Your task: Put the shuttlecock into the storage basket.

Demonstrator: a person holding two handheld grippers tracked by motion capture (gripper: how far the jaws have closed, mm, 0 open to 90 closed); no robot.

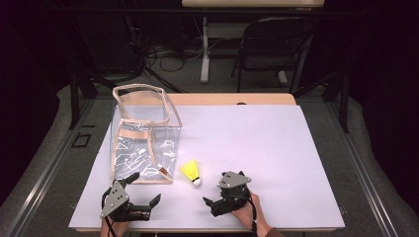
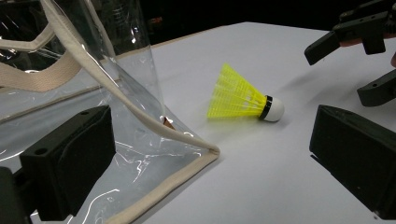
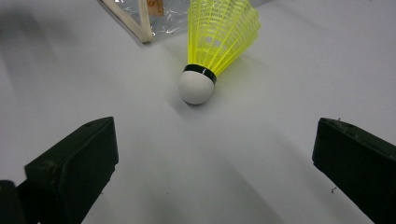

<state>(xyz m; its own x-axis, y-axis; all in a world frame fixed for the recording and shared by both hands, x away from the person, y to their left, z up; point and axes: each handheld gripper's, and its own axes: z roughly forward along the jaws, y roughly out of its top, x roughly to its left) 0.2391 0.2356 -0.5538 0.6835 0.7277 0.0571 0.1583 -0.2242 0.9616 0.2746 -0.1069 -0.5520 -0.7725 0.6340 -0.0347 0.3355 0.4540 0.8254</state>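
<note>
A yellow shuttlecock (image 1: 191, 172) with a white cork tip lies on its side on the white sheet, just right of a clear plastic bag (image 1: 143, 138) with beige trim. My left gripper (image 1: 144, 189) stands open at the bag's near corner. In the left gripper view its jaws flank the bag's corner (image 2: 187, 140), and the shuttlecock (image 2: 240, 95) lies beyond. My right gripper (image 1: 213, 192) is open, a short way on the near side of the shuttlecock. In the right gripper view the cork of the shuttlecock (image 3: 196, 86) points toward the wide gap of that gripper (image 3: 215, 172), untouched.
The white sheet (image 1: 257, 148) covers most of a wooden table. The bag stands upright with its top open at the left. A black chair (image 1: 272, 44), a table leg and cables are on the floor beyond the far edge. The right gripper (image 2: 359, 60) shows at the left gripper view's upper right.
</note>
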